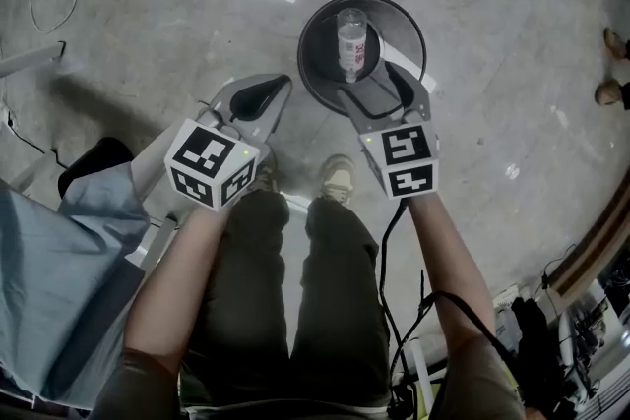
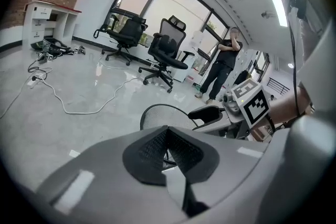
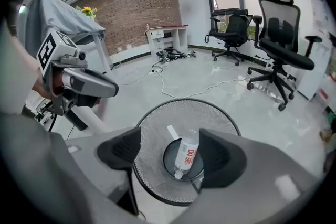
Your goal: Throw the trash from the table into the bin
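Note:
A black mesh bin (image 1: 404,25) stands on the floor in front of me. A clear plastic bottle with a red-and-white label (image 1: 351,39) lies tilted inside it, cap end down (image 3: 187,153). My right gripper (image 1: 374,79) hangs open over the bin's near rim, and its wide-apart pads (image 3: 220,157) frame the bottle without holding it. My left gripper (image 1: 264,95) is shut and empty to the left of the bin. In the left gripper view the black pads (image 2: 167,152) are pressed together, with the bin's rim (image 2: 157,108) just beyond. A white paper strip (image 3: 173,132) also lies in the bin.
A table under grey cloth (image 1: 49,261) is at my left. White cables (image 1: 44,10) trail over the floor. Office chairs (image 3: 283,55) and a white desk (image 3: 167,38) stand farther off. A person (image 2: 223,68) stands by the windows; someone's shoes (image 1: 612,69) are at the right.

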